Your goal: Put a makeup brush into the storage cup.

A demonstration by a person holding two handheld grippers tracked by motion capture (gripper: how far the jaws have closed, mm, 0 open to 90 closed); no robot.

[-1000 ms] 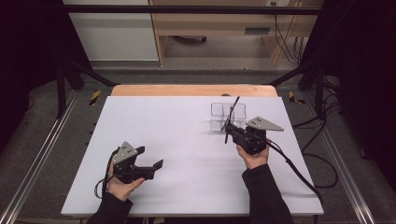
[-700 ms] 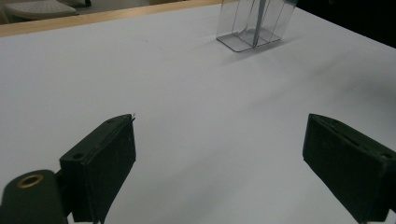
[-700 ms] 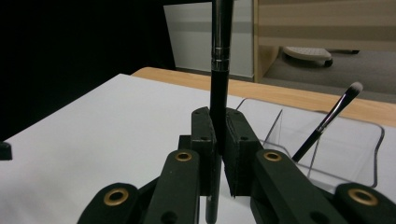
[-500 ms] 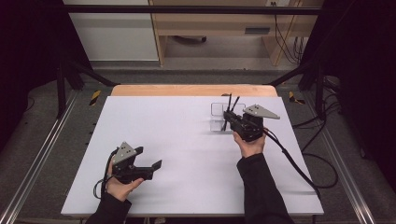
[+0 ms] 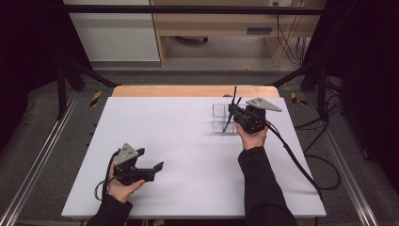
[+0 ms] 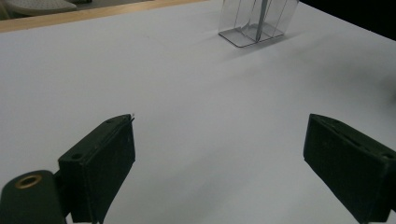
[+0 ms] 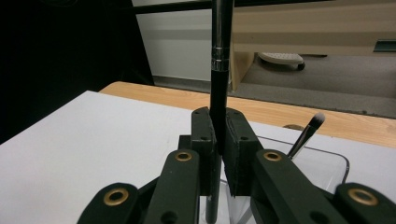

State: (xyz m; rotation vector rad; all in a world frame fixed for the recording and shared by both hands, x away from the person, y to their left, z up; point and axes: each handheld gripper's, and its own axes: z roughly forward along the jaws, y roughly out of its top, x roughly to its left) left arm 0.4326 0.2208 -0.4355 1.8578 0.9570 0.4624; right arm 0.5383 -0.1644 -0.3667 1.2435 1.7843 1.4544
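Note:
My right gripper [image 5: 232,113] is shut on a black makeup brush [image 5: 234,100] with a silver band, held nearly upright. The brush's lower end hangs at a clear plastic holder [image 5: 218,111] on the table's far right. In the right gripper view the pads [image 7: 237,140] pinch the brush handle [image 7: 219,60] above the holder [image 7: 337,162], where a second brush [image 7: 306,133] with a pale tip leans. My left gripper [image 5: 158,166] rests low at the near left of the white table, open with nothing between its fingers [image 6: 100,163]. The holder [image 6: 252,25] stands far ahead of it.
The white table top [image 5: 179,136] has a wooden strip [image 5: 188,91] along its far edge. Cables trail from both grippers over the table. Metal frame rails run down both sides, and a wooden bench stands on the floor beyond.
My right gripper has carried the brush away from the person and slightly up, to the clear holder, and the brush stands more upright. The left gripper has stayed put.

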